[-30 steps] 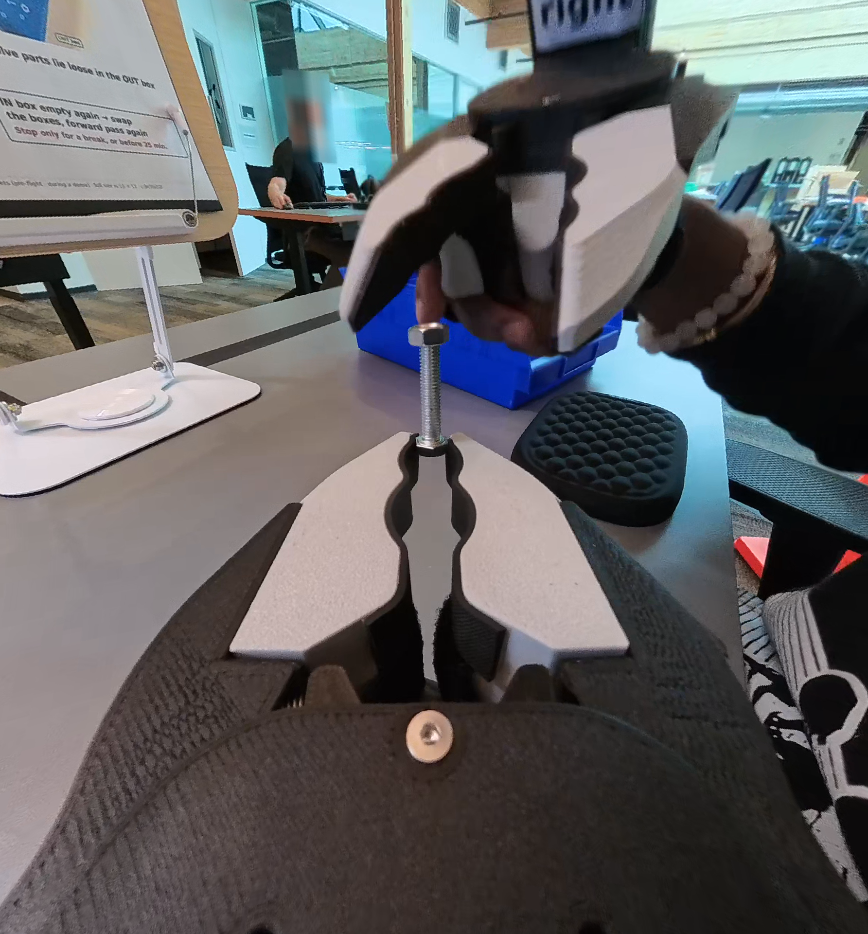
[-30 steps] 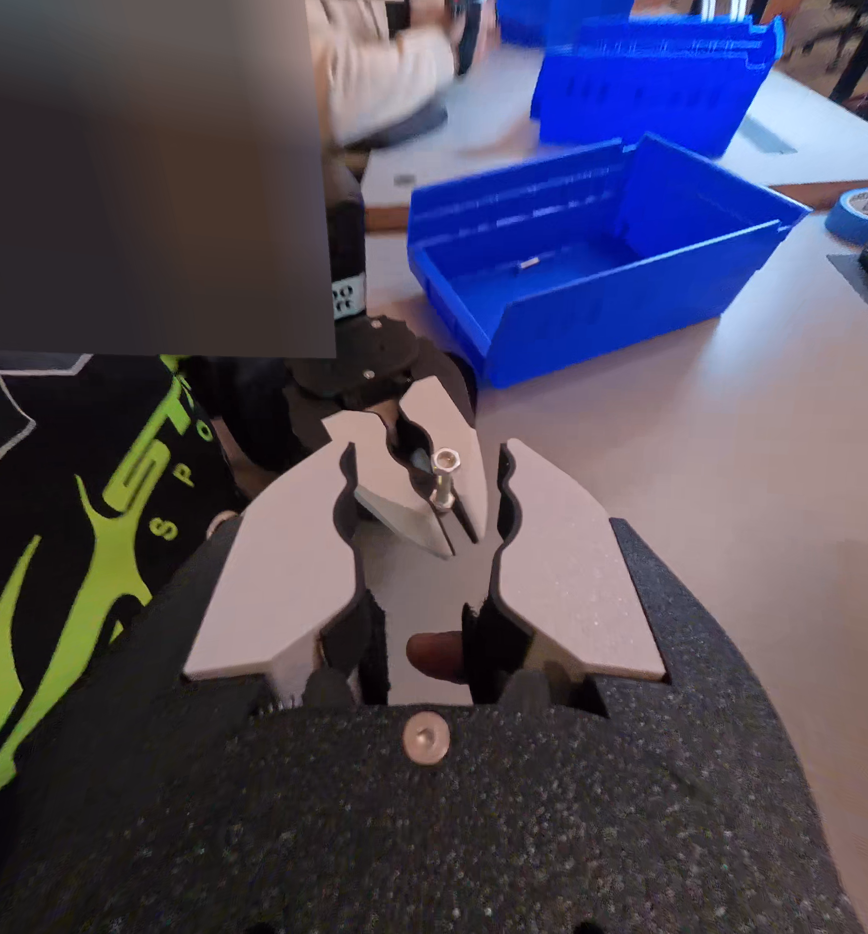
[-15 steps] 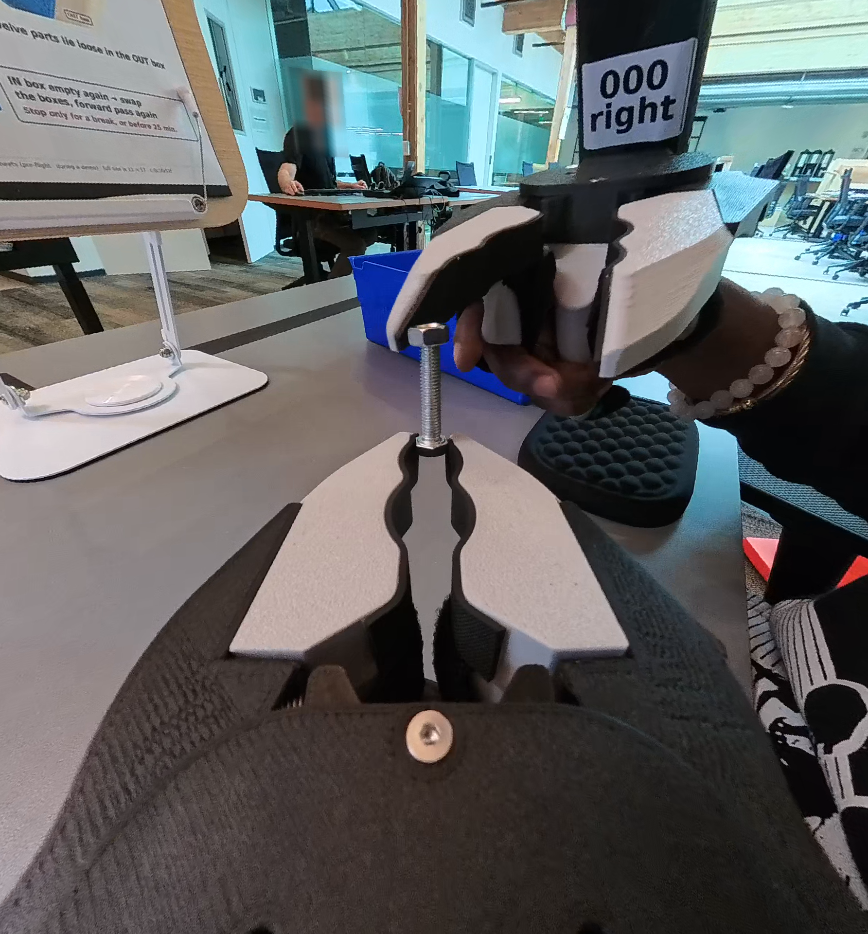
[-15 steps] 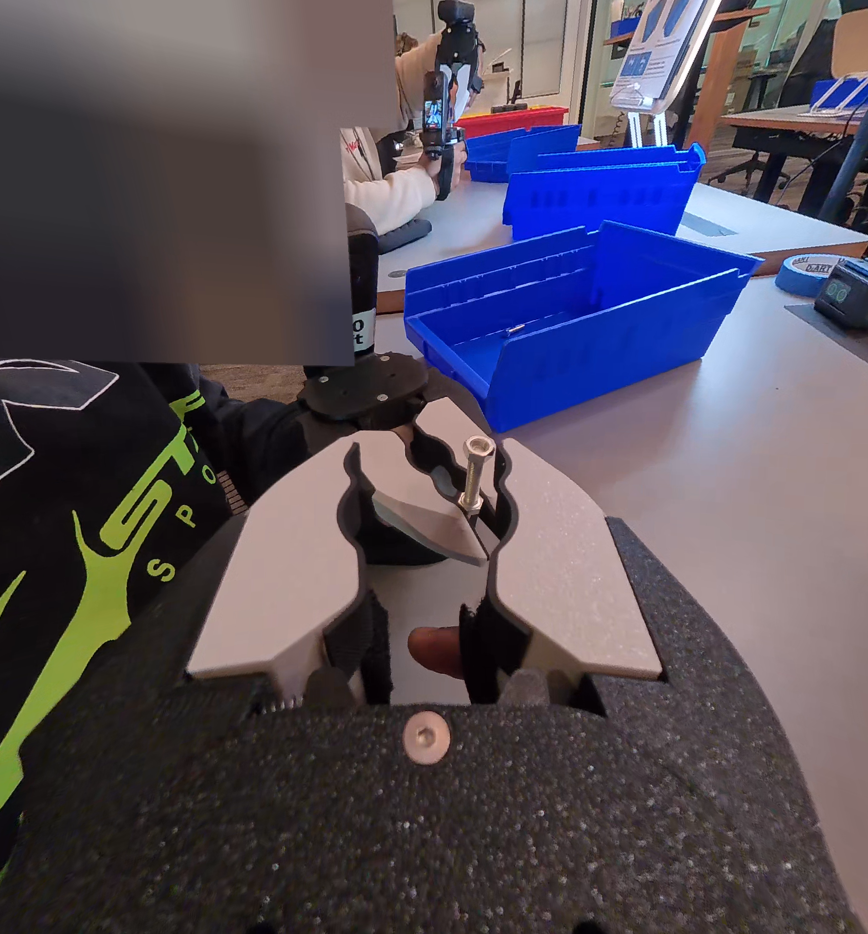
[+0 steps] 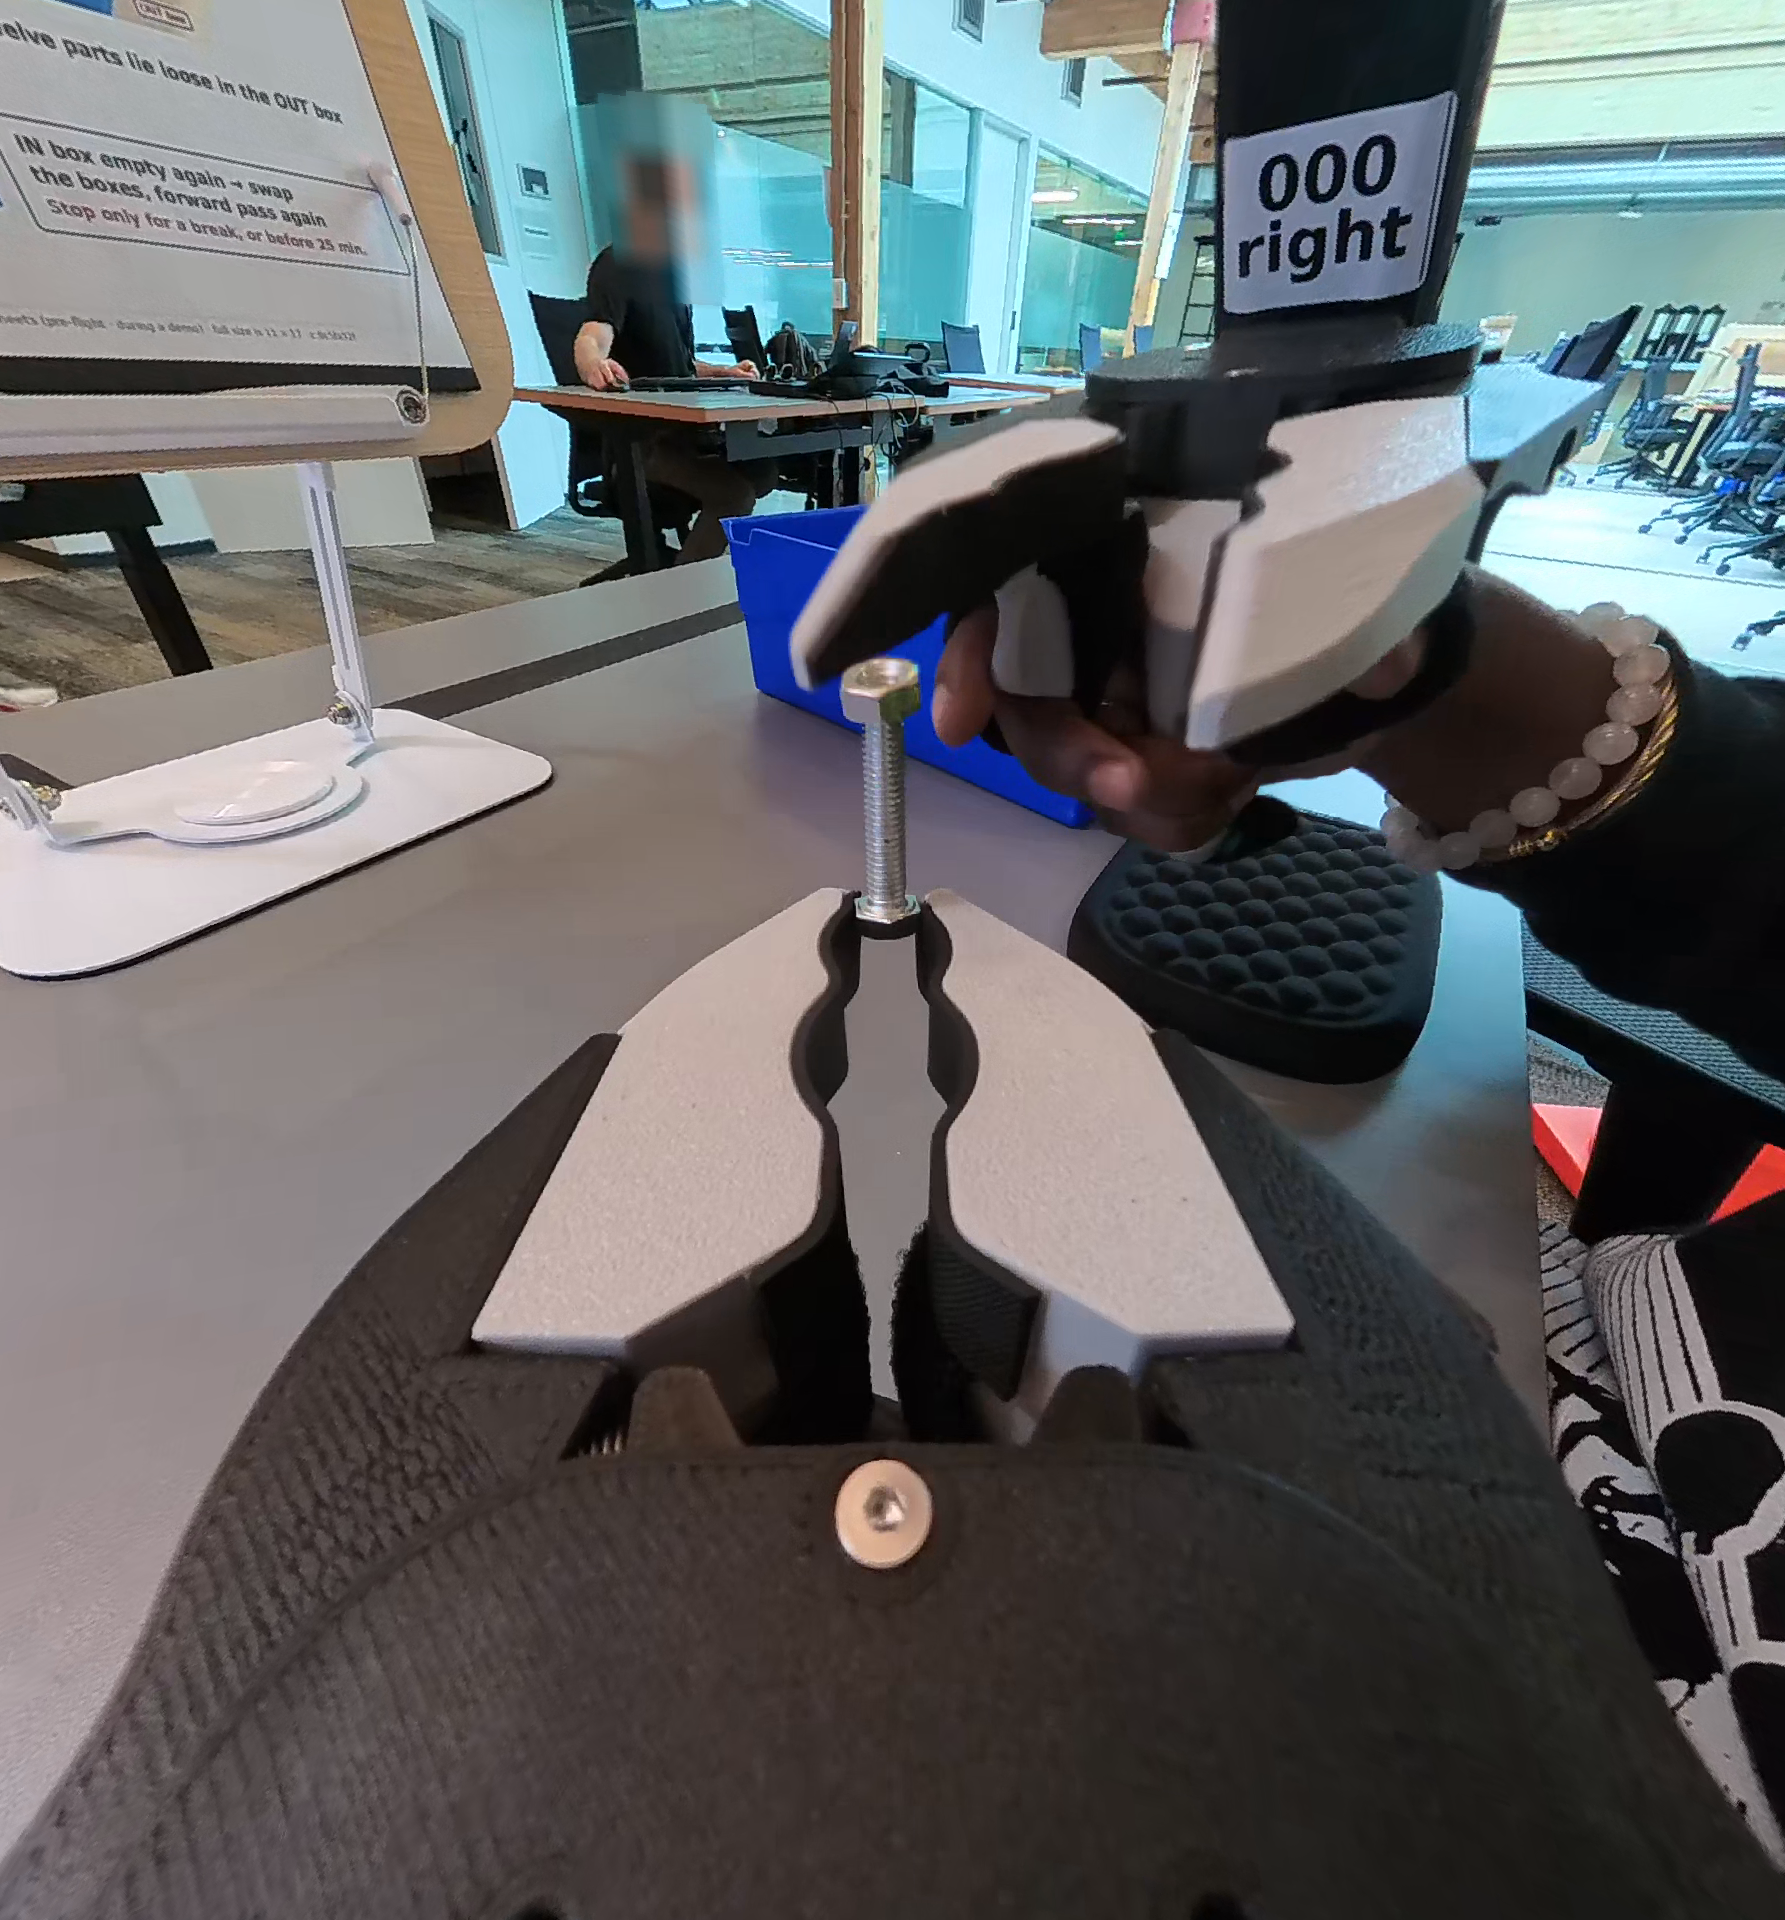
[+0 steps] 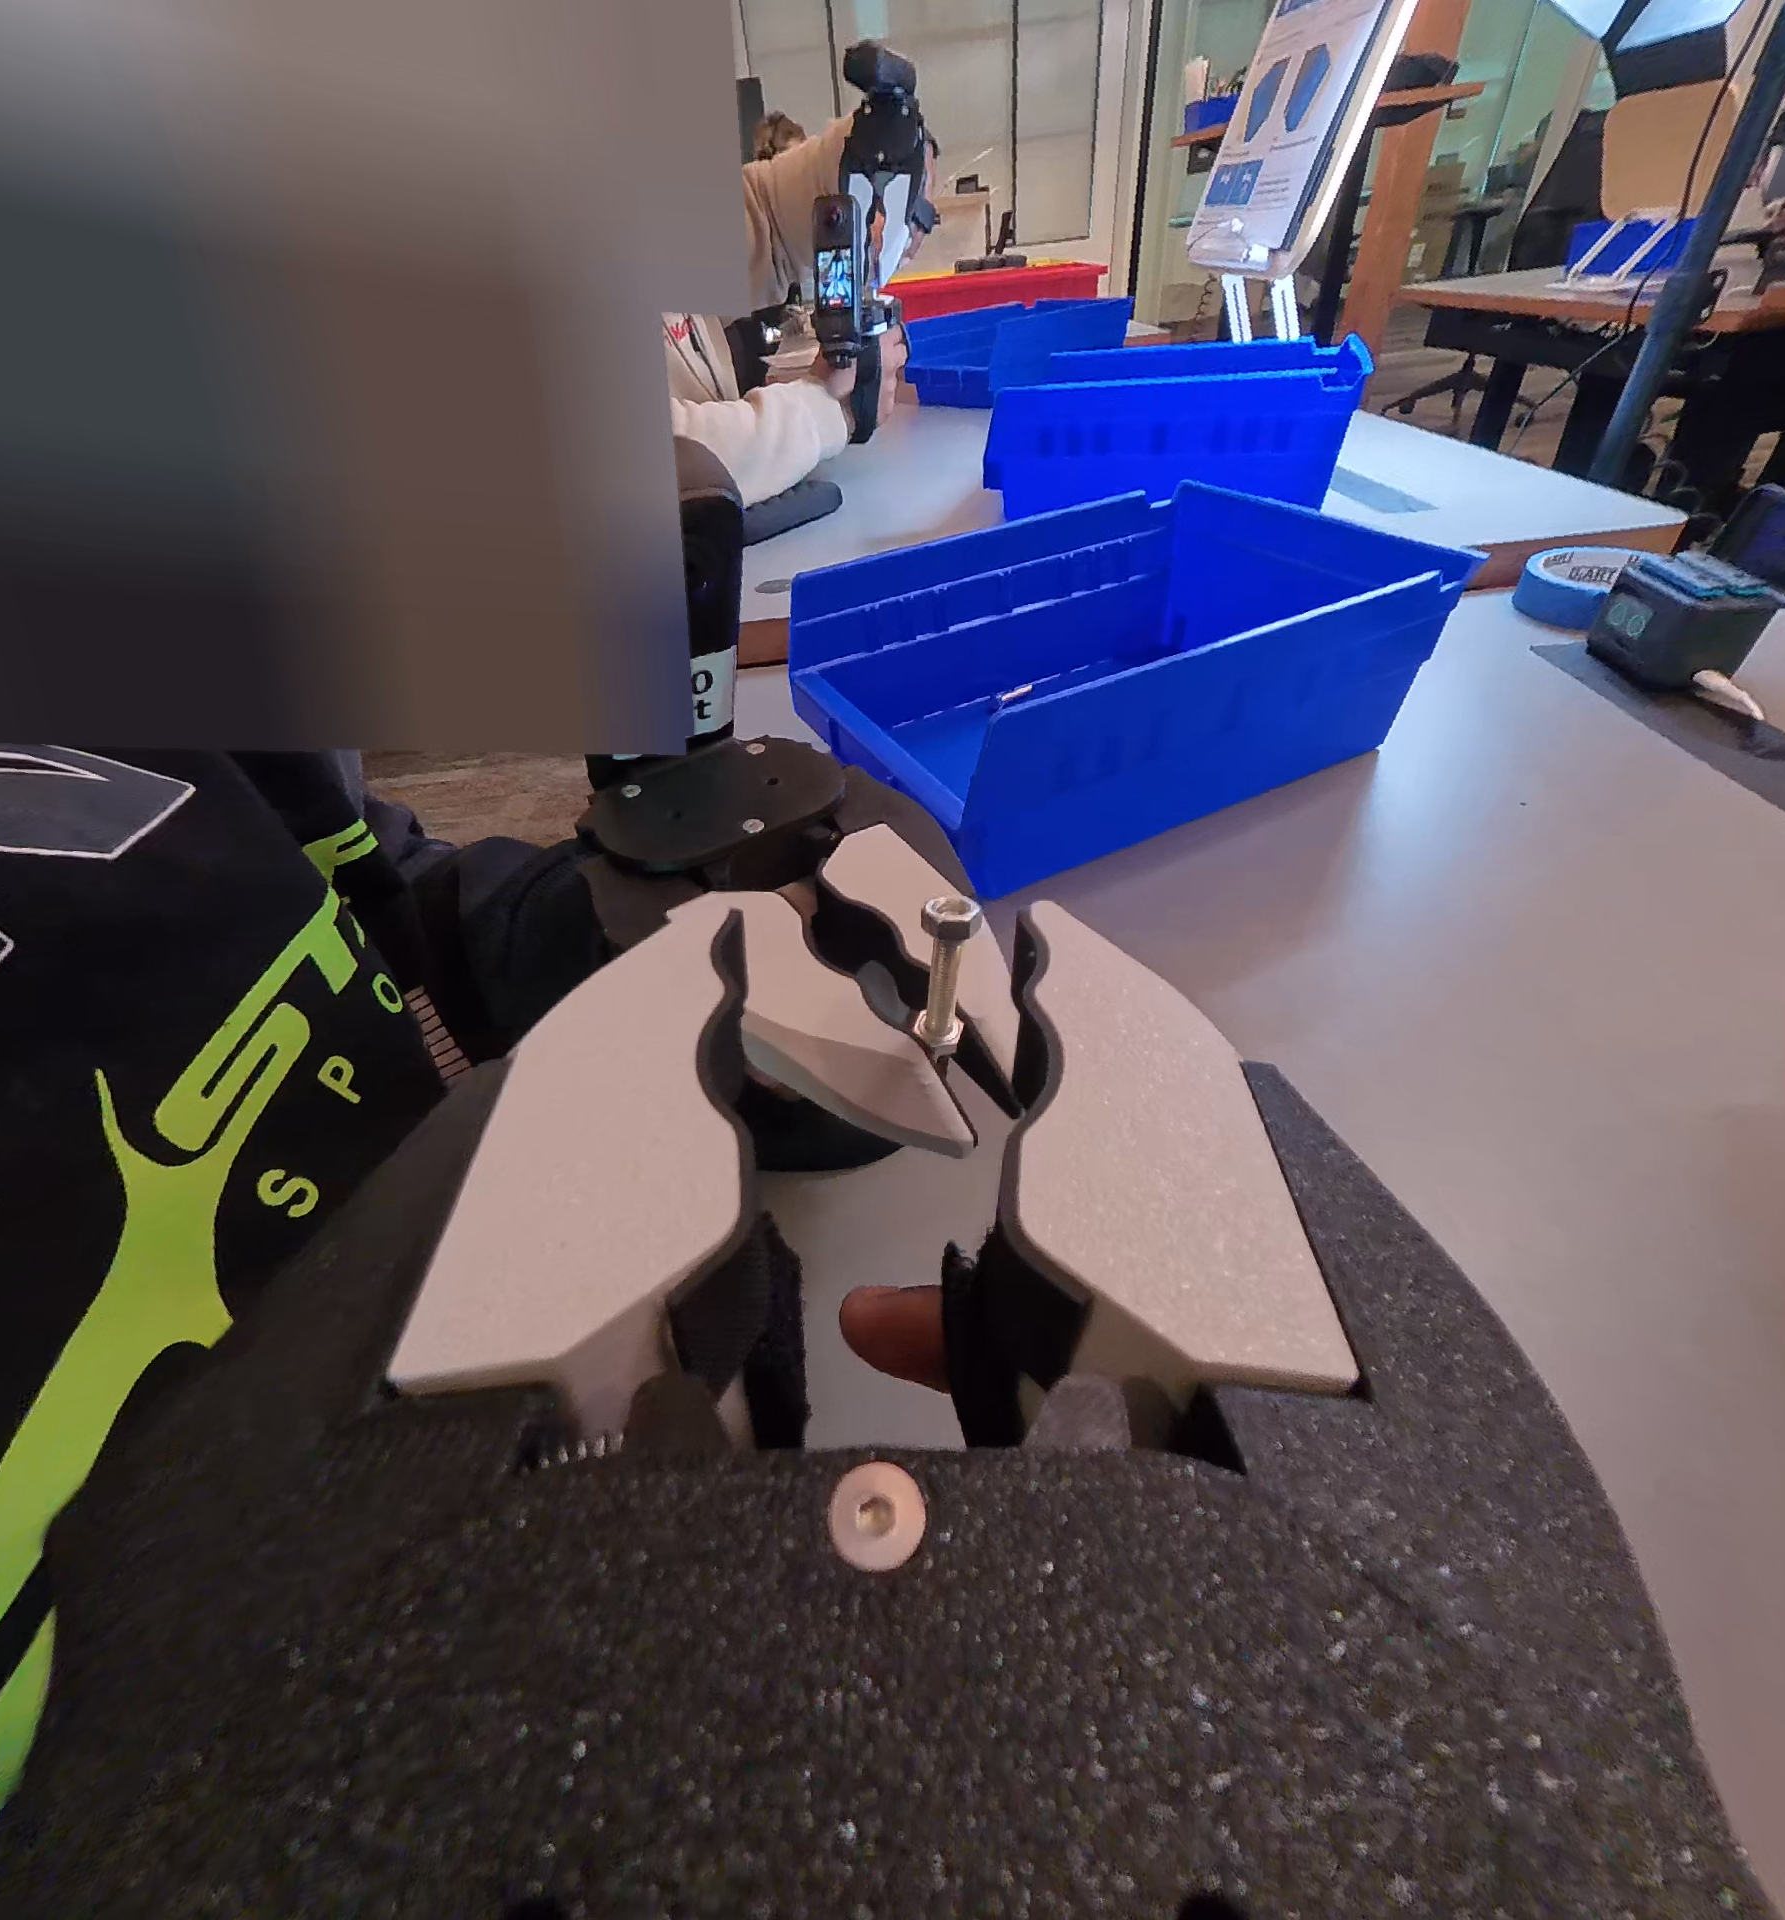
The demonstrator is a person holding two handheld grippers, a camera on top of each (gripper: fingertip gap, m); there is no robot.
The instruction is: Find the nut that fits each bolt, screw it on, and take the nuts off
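A silver bolt (image 5: 883,800) stands upright with its hex head up. A nut (image 5: 888,912) sits at its lower end. My left gripper (image 5: 888,904) is shut on that nut and holds the bolt above the grey table (image 5: 244,1091). My right gripper (image 5: 1002,696) is open and empty, held by a hand, with one fingertip just above and beside the bolt head. In the right wrist view the bolt (image 6: 942,977) shows between the open fingers of my right gripper (image 6: 877,925), held by my left gripper (image 6: 945,1049).
A blue bin (image 6: 1127,727) holding one small metal part stands behind the bolt; it also shows in the left wrist view (image 5: 794,582). A black wrist pad (image 5: 1262,956) lies right. A white sign stand (image 5: 244,810) stands left. A blue tape roll (image 6: 1558,587) and a black device (image 6: 1677,623) lie far right. Some 5 centimetres of space lies between my two pairs of fingers.
My right gripper has tilted from pointing down over the bolt head to level and drawn back a little, still open. My left gripper has held the nut and bolt still.
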